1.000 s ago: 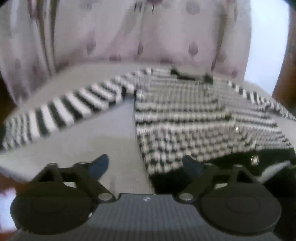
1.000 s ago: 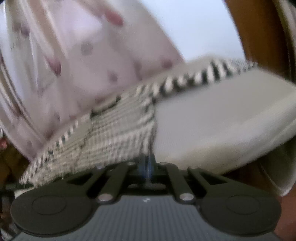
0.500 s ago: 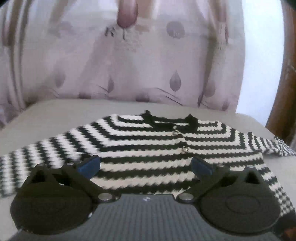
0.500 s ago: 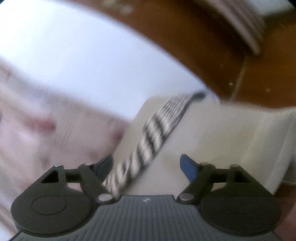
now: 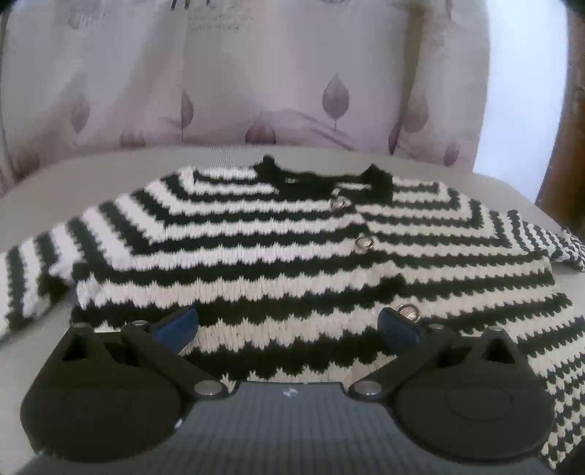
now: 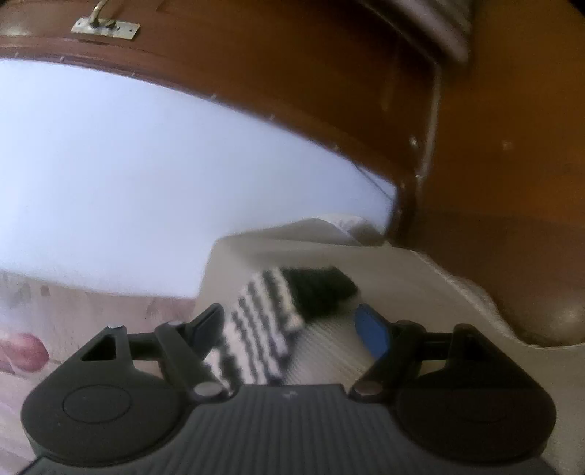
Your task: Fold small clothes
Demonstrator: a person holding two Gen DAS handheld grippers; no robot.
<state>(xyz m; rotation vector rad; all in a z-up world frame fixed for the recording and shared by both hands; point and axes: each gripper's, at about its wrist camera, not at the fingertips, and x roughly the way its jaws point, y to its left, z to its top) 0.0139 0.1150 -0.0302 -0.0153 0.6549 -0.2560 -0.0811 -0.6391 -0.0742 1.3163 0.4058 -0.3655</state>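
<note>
A small black-and-white striped knit cardigan (image 5: 278, 255) with silver buttons lies flat, front up, on a pale grey cushion (image 5: 73, 182). Its collar points away from me and both sleeves spread sideways. My left gripper (image 5: 289, 327) is open, its blue-padded fingers over the cardigan's lower hem. In the right wrist view the cardigan's right sleeve (image 6: 263, 329) with its black cuff (image 6: 321, 288) lies on the cushion. My right gripper (image 6: 292, 325) is open, with the sleeve between its fingers, nearer the left one.
A pale pink curtain with leaf print (image 5: 256, 80) hangs behind the cushion. Brown wooden furniture (image 6: 493, 146) with a metal latch (image 6: 106, 25) stands to the right, next to a bright white wall (image 6: 146, 182). The cushion's edge (image 6: 475, 292) runs close on the right.
The left gripper has come closer and lower over the hem. The right gripper, shut a second ago, opened and now stands over the sleeve's cuff end.
</note>
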